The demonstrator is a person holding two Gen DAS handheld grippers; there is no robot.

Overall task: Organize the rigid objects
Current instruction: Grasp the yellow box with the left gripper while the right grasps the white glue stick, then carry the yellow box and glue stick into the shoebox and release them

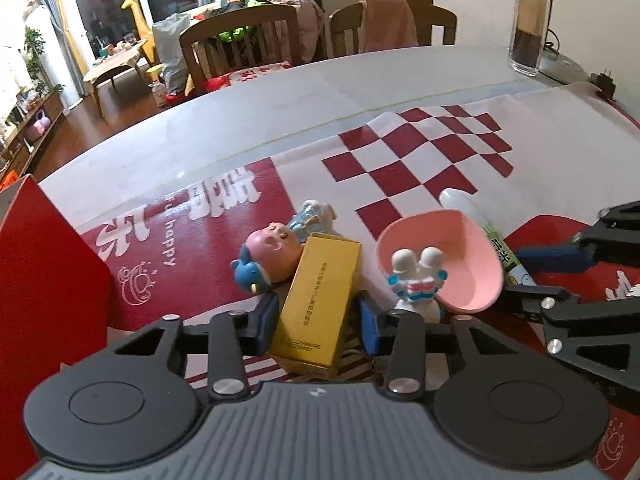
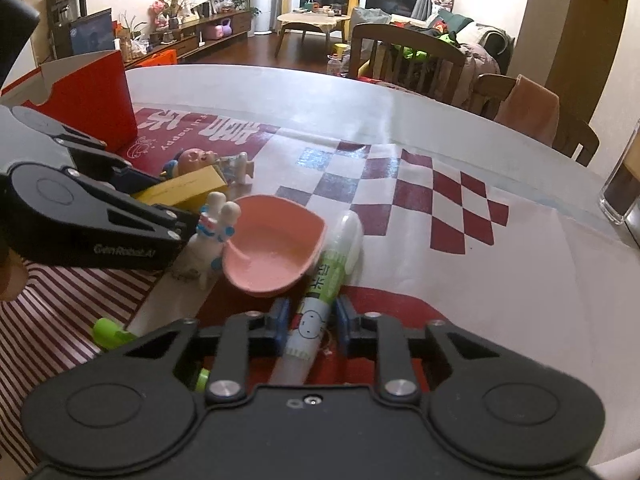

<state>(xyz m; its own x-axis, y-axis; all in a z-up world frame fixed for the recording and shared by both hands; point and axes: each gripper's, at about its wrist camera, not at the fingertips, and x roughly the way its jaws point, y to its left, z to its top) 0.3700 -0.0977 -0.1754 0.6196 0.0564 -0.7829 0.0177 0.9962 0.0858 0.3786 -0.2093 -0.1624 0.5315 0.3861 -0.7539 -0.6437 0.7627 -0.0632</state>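
Note:
My left gripper has its fingers on either side of a yellow box that lies on the table; the pads sit close to its sides, contact unclear. My right gripper straddles a white and green tube, pads slightly apart from it. A pink scoop-shaped bowl lies between them, also in the right wrist view. A white and blue figurine stands by the bowl. A pink and blue toy and a small pale figure lie behind the box.
A red open box stands at the left, also in the right wrist view. A glass jar stands at the far right. A green object lies by a striped cloth. Chairs line the table's far edge.

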